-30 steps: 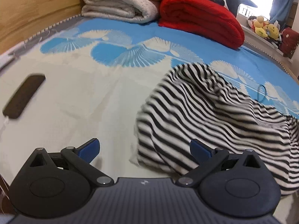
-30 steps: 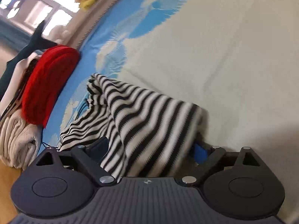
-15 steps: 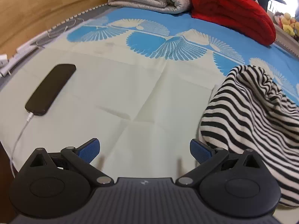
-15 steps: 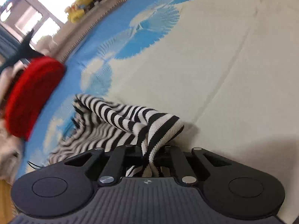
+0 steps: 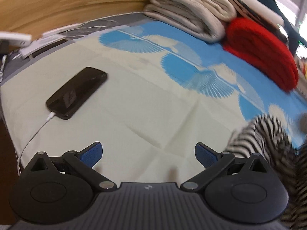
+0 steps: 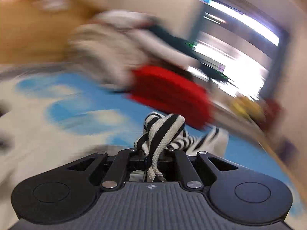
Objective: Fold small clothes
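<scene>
Up close in the right wrist view, the right gripper [image 6: 153, 157] has its jaws pressed together on a bunched fold of the black-and-white striped garment [image 6: 160, 132], which rises from between them in a twisted loop and trails off to the right, down toward the bed. Those jaws have just been closing, with the striped cloth between them. Everything behind is heavily smeared: a red folded blanket [image 6: 168, 94] lies just past the garment, a pale stack of bedding [image 6: 107, 44] sits to its left, and a bright window [image 6: 238, 44] fills the upper right. From the left wrist view, the left gripper [image 5: 148, 154] hangs over the bed sheet [image 5: 134, 115] with its jaws spread wide, blue pads showing, and nothing between them. The striped garment [image 5: 268, 140] appears here as a blurred heap at the right edge, just beside the right-hand finger, lifted off the sheet at its upper part. A black phone [image 5: 76, 93] lies flat on the cream part of the sheet to the left, well apart from the garment, with a white cable [image 5: 34, 132] plugged into its near end and running off toward the bed's edge. Farther back, the cream folded bedding [image 5: 191, 13] and the red blanket [image 5: 262, 51] sit side by side against a wooden headboard [image 5: 67, 2].
</scene>
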A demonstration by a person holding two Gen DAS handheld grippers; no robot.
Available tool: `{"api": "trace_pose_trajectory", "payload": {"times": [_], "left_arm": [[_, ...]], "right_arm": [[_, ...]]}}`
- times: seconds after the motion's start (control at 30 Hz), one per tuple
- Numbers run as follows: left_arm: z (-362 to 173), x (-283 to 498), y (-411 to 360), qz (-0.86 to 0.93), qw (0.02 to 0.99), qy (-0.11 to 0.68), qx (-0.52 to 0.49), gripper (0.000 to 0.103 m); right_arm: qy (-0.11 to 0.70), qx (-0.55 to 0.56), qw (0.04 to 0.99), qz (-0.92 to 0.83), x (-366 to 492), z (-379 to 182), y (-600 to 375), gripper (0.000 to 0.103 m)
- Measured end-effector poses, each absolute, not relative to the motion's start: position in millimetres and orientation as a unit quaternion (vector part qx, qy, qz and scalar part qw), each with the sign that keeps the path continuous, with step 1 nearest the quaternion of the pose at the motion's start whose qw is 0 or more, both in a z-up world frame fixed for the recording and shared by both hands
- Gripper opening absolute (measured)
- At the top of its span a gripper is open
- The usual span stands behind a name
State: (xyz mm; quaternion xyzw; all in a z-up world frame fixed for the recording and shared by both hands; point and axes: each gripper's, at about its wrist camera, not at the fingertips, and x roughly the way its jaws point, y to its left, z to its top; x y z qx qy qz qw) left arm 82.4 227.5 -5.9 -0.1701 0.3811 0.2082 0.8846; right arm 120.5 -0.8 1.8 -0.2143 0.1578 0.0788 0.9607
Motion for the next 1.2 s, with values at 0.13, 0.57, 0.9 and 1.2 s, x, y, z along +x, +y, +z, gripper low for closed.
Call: {"api": "trace_pose_trajectory", "payload": {"times": [0.13, 0.57, 0.9, 1.2], "left_arm": [[0, 73, 248, 0.224, 0.883, 0.364, -0.193, 0.103], [-3, 76, 243, 0.178, 0.882, 0.377, -0.22, 0.103], [-4, 75, 192, 0.061, 0.894, 0.405, -0.182, 0.103], [-25, 82, 134, -0.021, 0.878, 0.444, -0.178, 0.103]], "right_arm": [[0.235, -0.279, 0.911, 0.194, 103, -69, 66, 0.008], [0.322, -0.082, 0.879, 0.343, 78, -54, 31, 0.065], [0.252, -0.04, 0.957, 0.135, 57, 3, -103, 0.015], [0.326, -0.132, 0.923, 0.158, 47, -73, -79, 0.001]]}}
